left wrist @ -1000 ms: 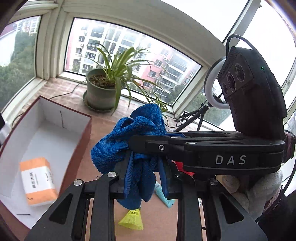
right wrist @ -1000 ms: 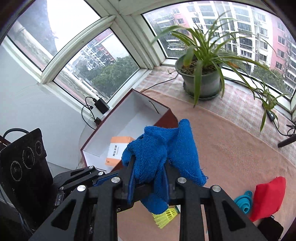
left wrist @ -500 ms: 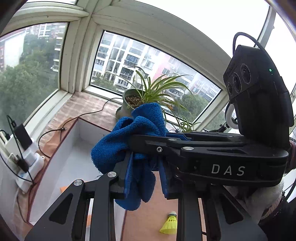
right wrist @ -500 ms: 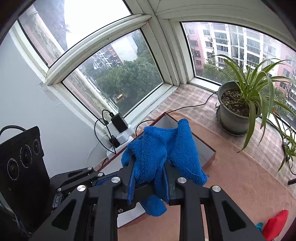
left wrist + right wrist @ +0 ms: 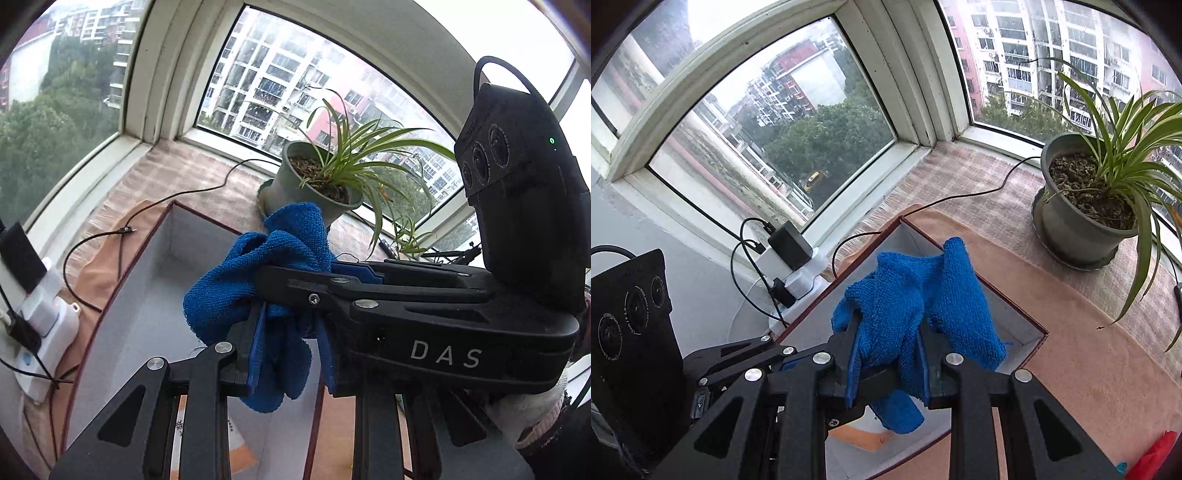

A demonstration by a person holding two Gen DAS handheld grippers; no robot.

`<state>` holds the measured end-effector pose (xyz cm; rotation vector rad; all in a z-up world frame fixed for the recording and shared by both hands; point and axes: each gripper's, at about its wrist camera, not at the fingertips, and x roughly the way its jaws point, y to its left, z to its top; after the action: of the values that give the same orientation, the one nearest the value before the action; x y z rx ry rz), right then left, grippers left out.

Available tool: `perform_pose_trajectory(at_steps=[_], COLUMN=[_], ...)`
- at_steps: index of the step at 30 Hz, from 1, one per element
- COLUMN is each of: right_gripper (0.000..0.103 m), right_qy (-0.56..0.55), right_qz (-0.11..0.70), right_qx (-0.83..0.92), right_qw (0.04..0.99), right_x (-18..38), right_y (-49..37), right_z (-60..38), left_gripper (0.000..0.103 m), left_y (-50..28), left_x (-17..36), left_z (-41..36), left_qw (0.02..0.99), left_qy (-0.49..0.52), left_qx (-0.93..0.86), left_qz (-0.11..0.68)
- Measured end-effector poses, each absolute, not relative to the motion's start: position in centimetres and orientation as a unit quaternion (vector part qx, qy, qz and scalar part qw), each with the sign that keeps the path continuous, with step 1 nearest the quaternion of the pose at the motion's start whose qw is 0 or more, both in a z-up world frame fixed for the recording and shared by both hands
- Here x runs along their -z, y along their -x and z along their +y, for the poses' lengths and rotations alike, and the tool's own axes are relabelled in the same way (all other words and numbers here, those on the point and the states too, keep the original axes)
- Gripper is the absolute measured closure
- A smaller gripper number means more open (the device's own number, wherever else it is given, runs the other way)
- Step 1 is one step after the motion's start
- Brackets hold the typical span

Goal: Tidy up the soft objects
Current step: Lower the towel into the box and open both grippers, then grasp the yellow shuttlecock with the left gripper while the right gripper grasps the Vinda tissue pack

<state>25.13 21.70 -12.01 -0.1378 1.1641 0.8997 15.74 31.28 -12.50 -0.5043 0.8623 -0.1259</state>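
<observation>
Bay windows wrap the corner, their white frames meeting behind a tabletop covered in a peach, short-piled cloth, with a paler checked runner along the sill. On it sits an open box with dark red outer walls and a smooth pale grey lining; an orange packet lies on its floor. Beyond the box's far corner stands a grey potted plant with long arching green leaves. A black cable snakes across the runner toward the box.

Both grippers clench the same blue towel, a looped terry cloth bunched into folds, held in the air above the box's open interior. The left gripper has its jaws closed on the towel's hanging lower part; the right gripper grips it likewise, and its black body crosses the left view, blocking most of the tabletop on that side.

Only the right view shows a white power strip with a black adapter plugged in by the window, seen whole, and a scrap of red fabric at the lower right edge. The left view alone shows white lettering "DAS" on the other gripper's casing.
</observation>
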Motion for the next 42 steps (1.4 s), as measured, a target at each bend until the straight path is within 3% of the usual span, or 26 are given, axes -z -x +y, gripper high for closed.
perform_pose_trajectory(at_steps=[2,4,6,8,19,33,42], right_gripper=[0.077,0.068,0.055,0.053,0.049,0.049,0.049], right_qy=[0.068,0.070,0.067,0.068,0.067,0.037,0.030], right_qz=[0.534,0.537,0.536,0.533,0.515,0.457,0.444], right_qx=[-0.404,-0.397,-0.396,-0.397,-0.395,-0.348,-0.290], right_qw=[0.740,0.741,0.743,0.744,0.758,0.817,0.847], right_x=[12.5,12.8,12.7,12.4,10.2,6.0,7.1], right_y=[-25.3,-25.5,-25.5,-25.4,-23.6,-19.5,-15.7], right_z=[22.0,22.1,22.0,22.0,18.2,0.7,-10.4], left_gripper=[0.078,0.071,0.048,0.043,0.043,0.043,0.043], left_y=[-16.0,-16.2,-16.3,-16.0,-13.5,-9.8,-8.6], left_x=[12.8,13.1,13.5,13.6,12.3,9.8,10.8], left_z=[31.4,31.6,31.9,32.2,31.7,25.0,17.4], left_qw=[0.873,0.868,0.865,0.865,0.873,0.884,0.875], left_qy=[0.240,0.236,0.238,0.242,0.240,0.225,0.189], left_qx=[0.056,0.046,0.036,0.029,0.028,0.066,0.114], left_qz=[0.421,0.434,0.440,0.439,0.424,0.405,0.432])
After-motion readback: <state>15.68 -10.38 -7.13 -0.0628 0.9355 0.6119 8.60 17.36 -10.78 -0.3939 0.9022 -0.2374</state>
